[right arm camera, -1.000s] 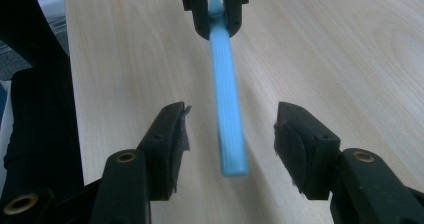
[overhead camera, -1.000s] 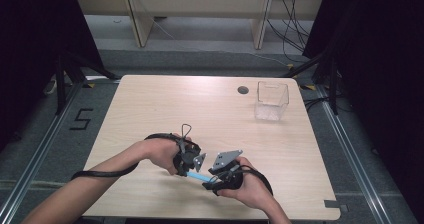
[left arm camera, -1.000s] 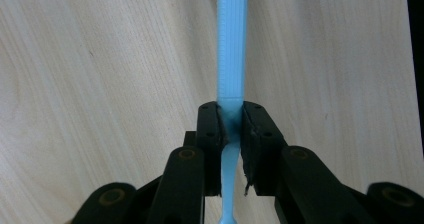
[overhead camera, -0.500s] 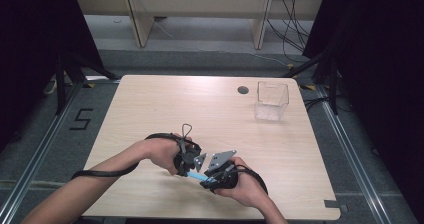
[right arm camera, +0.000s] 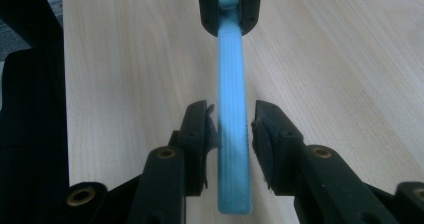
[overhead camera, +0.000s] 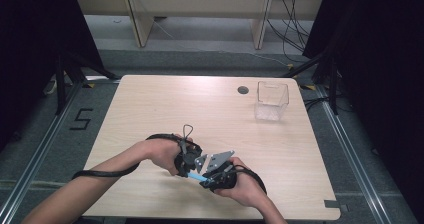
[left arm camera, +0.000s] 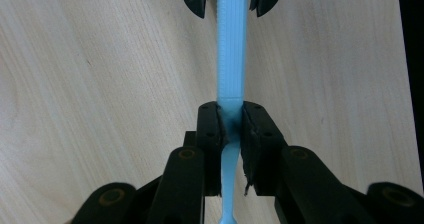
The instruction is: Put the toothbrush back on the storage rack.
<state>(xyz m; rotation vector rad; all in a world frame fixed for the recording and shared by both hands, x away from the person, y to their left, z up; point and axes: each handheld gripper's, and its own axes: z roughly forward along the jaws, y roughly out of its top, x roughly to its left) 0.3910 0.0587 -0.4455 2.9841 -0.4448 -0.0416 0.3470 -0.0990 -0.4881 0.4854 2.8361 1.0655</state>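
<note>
The blue handle hangs just above the counter, near its 6 o'clock edge, bridged between the two tools. In the left gripper view it looks like a ribbed blue toothbrush or similar tool, though its head is not visible.

The left hand-held gripper is clamped tight on the narrow neck of the handle, pads pressing both sides, with the thin tail running back between its arms. From this gripper the ribbed grip runs straight ahead toward 12 o'clock.

The right hand-held gripper faces it from the opposite end. Its jaws have just been closing, with the wide ribbed end between them. The left pad appears to touch the blue, while a clear gap shows before the right pad, so the grip is not yet made.

In the high view the handle's long axis runs from about 10 o'clock at the left hand-held gripper to about 4 o'clock at the right one. Both are equally near, one on each end.

The handle sits off-centre in the right jaws, nearer the left pad, so closing should nudge it sideways unless the hand shifts slightly.

A clear box stands well apart at 1 o'clock, beside a dark hole
</note>
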